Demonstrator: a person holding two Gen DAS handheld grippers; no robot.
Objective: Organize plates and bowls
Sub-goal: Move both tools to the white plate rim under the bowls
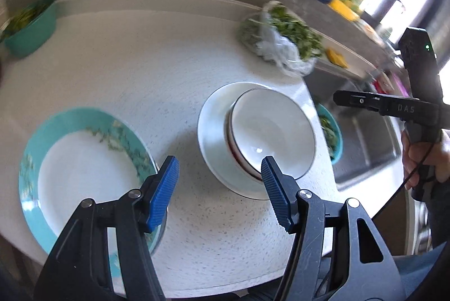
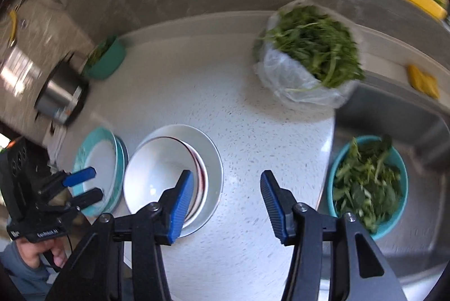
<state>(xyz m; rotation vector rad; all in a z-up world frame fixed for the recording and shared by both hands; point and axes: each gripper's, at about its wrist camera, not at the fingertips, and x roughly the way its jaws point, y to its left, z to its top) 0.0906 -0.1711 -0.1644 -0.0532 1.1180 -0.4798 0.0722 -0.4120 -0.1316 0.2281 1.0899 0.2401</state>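
Looks like the in-between bit of sorting the dishes: both grippers hang over the counter (image 1: 112, 70) with nothing in them. The left gripper (image 1: 219, 168) has its fingers apart, teal-rimmed plate (image 1: 81, 168) under its left finger, white plate (image 1: 213, 137) carrying the stacked bowls (image 1: 272, 129) just past its right finger. The right gripper (image 2: 226, 185) is also spread and empty, bowls behind its left finger. My guess for next: get one jaw pair around a rim.

Count: looks like two teal plates stacked, one white plate, at least two bowls (a red-edged rim peeks out underneath).
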